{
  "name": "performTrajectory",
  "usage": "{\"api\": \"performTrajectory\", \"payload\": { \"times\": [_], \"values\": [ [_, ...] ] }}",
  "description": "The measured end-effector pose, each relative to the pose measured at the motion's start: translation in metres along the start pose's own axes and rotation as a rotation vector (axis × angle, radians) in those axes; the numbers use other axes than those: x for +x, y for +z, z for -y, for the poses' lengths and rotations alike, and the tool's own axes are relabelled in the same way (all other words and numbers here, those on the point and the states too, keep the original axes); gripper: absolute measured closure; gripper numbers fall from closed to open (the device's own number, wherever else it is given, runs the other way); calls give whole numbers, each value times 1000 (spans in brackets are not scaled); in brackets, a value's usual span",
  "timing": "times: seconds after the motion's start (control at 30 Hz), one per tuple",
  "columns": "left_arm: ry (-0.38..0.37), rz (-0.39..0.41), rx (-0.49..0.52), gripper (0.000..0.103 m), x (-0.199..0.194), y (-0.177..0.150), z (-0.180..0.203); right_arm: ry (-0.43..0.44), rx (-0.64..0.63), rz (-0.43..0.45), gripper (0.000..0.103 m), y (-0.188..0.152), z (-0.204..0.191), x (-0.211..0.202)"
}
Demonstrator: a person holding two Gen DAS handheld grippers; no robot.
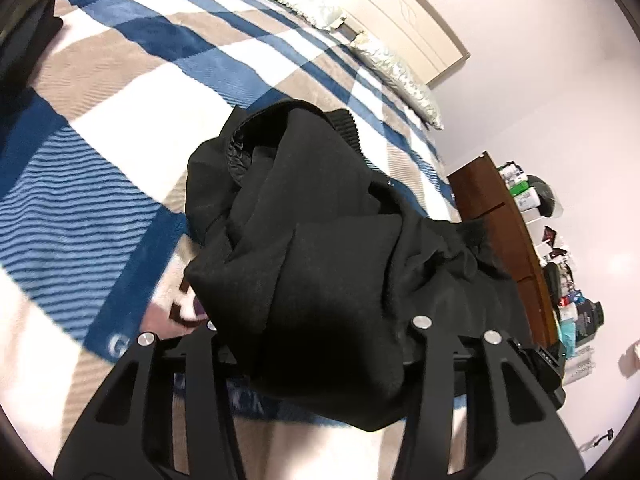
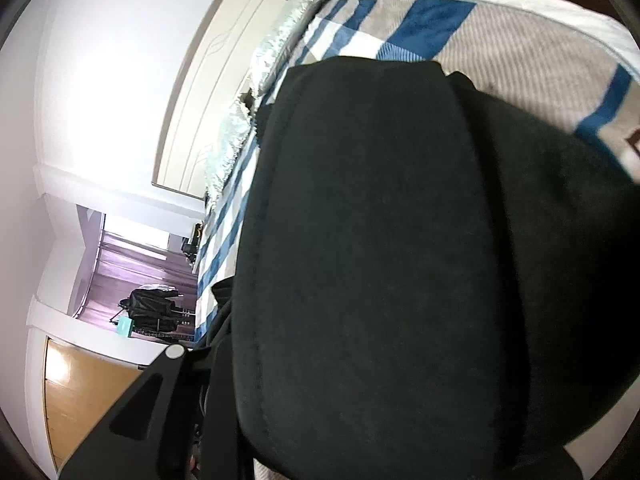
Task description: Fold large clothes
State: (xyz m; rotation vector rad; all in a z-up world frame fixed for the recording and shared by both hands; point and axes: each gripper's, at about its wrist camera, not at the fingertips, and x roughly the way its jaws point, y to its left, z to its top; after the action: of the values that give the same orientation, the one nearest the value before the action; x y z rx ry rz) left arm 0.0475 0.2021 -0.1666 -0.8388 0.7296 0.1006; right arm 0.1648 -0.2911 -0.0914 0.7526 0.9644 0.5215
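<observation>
A black garment (image 1: 304,232), thick and fleecy with a ribbed hem at its far edge, hangs bunched over the front of the left gripper (image 1: 316,332) above the bed. Its folds cover the fingertips, so the cloth lies between the jaws, but whether the pads press on it cannot be told. Under it spreads a plaid blanket (image 1: 132,92) in blue, beige and white, with pale lettering near the gripper's frame. At the far edge of the bed lie silvery pillows (image 1: 392,68) against a cream headboard (image 1: 400,4). To the right stands a brown wooden dresser (image 1: 516,236), its top crowded with boxes and small items against the white wall.

In the right wrist view the same black garment (image 2: 400,240) fills nearly the whole picture and blocks the right gripper (image 2: 344,360); only one black link with a silver pin shows at lower left, so its jaws cannot be read either. Past the cloth, the blanket (image 2: 500,60), pillows (image 2: 276,52) and headboard (image 2: 208,92) appear, and a doorway at left opens onto dark clothes on a rack (image 2: 154,308).
</observation>
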Motion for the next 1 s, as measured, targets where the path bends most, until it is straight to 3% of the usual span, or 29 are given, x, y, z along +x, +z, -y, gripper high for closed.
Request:
{"api": "performTrajectory", "payload": {
  "times": [0.3,0.5,0.8,1.0],
  "values": [
    [-70,26,-10,59,-78,-23,9,10,-69,-2,78,-48,-47,-77],
    [-111,68,-29,60,-133,-14,5,55,-132,-9,78,-63,-98,-104],
    [-142,199,-43,61,-239,43,-22,159,-250,-64,78,-90,-214,-75],
    [-95,323,-10,61,-323,94,-49,234,-341,-132,78,-117,-303,-25]
  ]
}}
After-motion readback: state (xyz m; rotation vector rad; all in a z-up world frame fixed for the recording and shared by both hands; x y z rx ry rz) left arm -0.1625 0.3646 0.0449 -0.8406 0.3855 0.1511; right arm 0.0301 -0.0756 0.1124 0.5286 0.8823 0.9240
